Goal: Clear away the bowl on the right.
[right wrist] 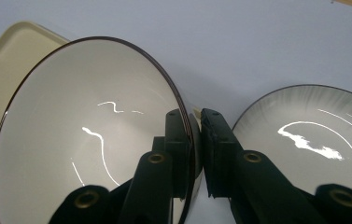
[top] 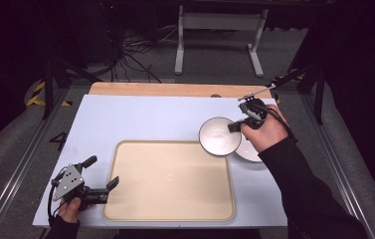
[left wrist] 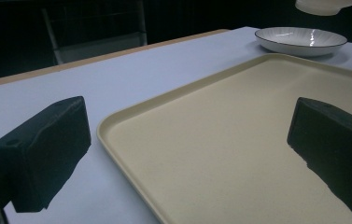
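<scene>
A white bowl (top: 219,135) with a dark rim hangs above the table by the cream tray's (top: 170,209) far right corner. My right gripper (top: 234,126) is shut on the bowl's (right wrist: 85,140) rim, one jaw inside and one outside, as the right gripper view (right wrist: 195,135) shows. A shallow white plate (top: 250,151) lies on the table just right of the bowl, under the right hand; it shows as plate (right wrist: 304,135) and plate (left wrist: 300,41) too. My left gripper (top: 101,172) rests at the tray's near left edge, jaws wide open over tray (left wrist: 220,140) and table, nothing between them.
The tray lies on a pale blue tabletop (top: 140,117) with a wooden strip (top: 165,89) along its far edge. Metal rails run down both sides of the table. A white stand (top: 220,30) and cables are on the floor behind.
</scene>
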The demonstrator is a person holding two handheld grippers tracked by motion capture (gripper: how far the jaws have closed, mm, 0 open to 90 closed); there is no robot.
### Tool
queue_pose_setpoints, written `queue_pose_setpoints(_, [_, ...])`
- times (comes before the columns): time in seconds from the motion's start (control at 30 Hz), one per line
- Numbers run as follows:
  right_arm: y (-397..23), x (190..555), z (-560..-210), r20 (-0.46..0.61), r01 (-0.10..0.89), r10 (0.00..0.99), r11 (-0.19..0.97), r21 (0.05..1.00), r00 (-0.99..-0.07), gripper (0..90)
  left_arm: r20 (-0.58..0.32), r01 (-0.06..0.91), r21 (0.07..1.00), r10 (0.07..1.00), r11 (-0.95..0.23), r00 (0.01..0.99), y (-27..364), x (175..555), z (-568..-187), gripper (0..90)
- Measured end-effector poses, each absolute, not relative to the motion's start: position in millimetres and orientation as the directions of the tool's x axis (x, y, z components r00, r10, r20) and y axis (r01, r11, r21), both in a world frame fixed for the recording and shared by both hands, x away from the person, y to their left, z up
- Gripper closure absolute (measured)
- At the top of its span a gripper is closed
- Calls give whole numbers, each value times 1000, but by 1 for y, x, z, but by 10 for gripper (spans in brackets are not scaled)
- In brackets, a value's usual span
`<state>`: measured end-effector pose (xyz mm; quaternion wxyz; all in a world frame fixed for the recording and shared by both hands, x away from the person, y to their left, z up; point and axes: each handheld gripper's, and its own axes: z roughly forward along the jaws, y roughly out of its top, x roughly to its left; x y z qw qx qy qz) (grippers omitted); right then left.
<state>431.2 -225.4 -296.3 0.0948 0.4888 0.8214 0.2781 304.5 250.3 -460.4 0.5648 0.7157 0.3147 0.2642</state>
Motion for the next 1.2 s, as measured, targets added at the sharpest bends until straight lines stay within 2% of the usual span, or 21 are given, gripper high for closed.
queue_pose_setpoints(0.5, [-192,419,-293,154,713,790,428,556,-593,813,24,152,974,747,-166,664,250,305,-460,1])
queue_pose_setpoints(1.2, [-154,413,-307,228,694,714,468,547,-662,812,24,151,974,746,-167,666,250,305,-460,1])
